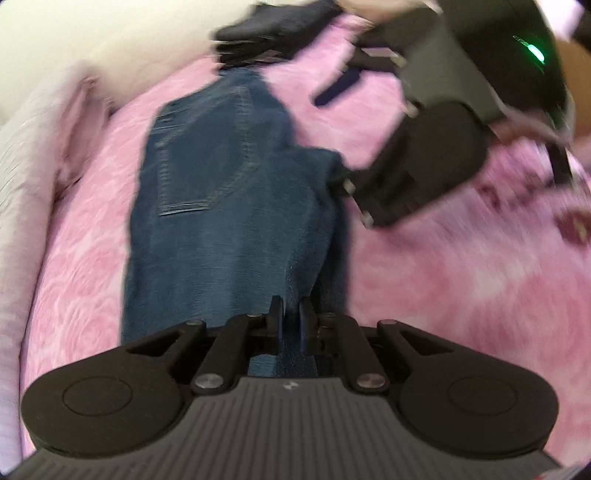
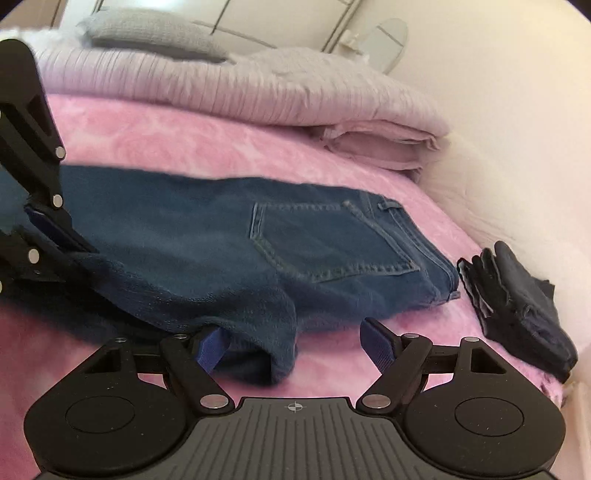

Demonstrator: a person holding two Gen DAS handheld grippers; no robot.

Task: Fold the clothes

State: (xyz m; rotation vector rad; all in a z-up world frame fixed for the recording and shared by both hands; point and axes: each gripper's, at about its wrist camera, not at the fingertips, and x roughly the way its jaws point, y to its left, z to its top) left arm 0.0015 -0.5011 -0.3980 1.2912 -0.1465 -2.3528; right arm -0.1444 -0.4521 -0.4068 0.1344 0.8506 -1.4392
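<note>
A pair of blue jeans lies stretched out on the pink blanket, back pocket up. My left gripper is shut on a pinch of the denim at the near end of the jeans. In the right wrist view the jeans run across the bed, and the left gripper grips them at the left edge. My right gripper stands open, with a folded leg end of the jeans lying between its pads, close to the left fingertip. From the left wrist view the right gripper hovers open beside the jeans.
A folded dark garment sits at the waist end of the jeans, near the cream wall. Folded pale blankets and a grey pillow lie along the far side of the bed. The dark garment is at the top of the left wrist view.
</note>
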